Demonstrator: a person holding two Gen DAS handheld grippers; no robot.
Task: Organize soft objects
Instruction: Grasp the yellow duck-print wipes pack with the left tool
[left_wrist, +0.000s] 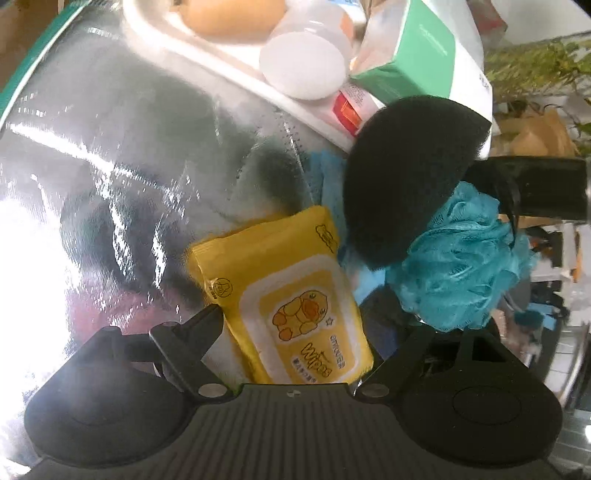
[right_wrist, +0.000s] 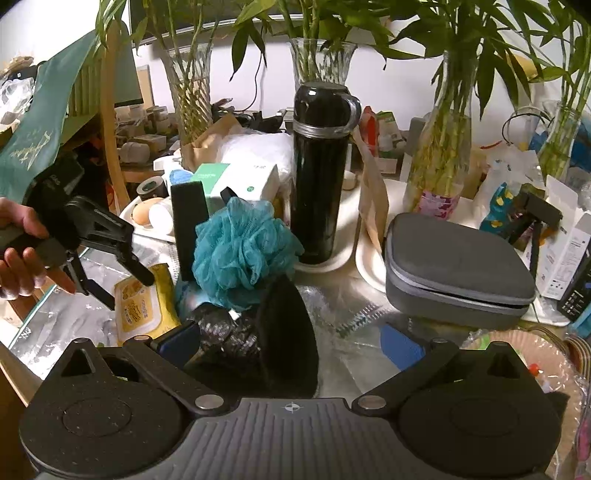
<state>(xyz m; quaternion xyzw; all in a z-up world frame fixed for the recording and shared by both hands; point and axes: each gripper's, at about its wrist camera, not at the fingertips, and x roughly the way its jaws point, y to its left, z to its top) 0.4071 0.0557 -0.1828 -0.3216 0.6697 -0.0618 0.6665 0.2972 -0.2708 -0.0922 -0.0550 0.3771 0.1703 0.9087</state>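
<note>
A yellow wipes pack (left_wrist: 295, 302) (right_wrist: 144, 306) lies on the shiny table. My left gripper (left_wrist: 314, 325) (right_wrist: 127, 288) is tilted down over it, open, with one finger on each side of the pack; I see no pad pressing on it. A teal bath pouf (left_wrist: 458, 266) (right_wrist: 240, 254) sits just right of the pack, against an upright black sponge (left_wrist: 402, 177) (right_wrist: 190, 225). My right gripper (right_wrist: 290, 343) is open wide near the table's front. A black mesh pouf (right_wrist: 225, 332) and a black domed pad (right_wrist: 288, 332) lie between its fingers, and the right pad is apart from them.
A white tray (left_wrist: 221, 55) (right_wrist: 127, 210) behind holds round puffs, and a green-and-white box (left_wrist: 424, 55) (right_wrist: 240, 181) stands beside it. A tall black flask (right_wrist: 321, 177), a grey zip case (right_wrist: 458, 273), glass vases with bamboo and a paper bag crowd the back. A hand holds the left gripper.
</note>
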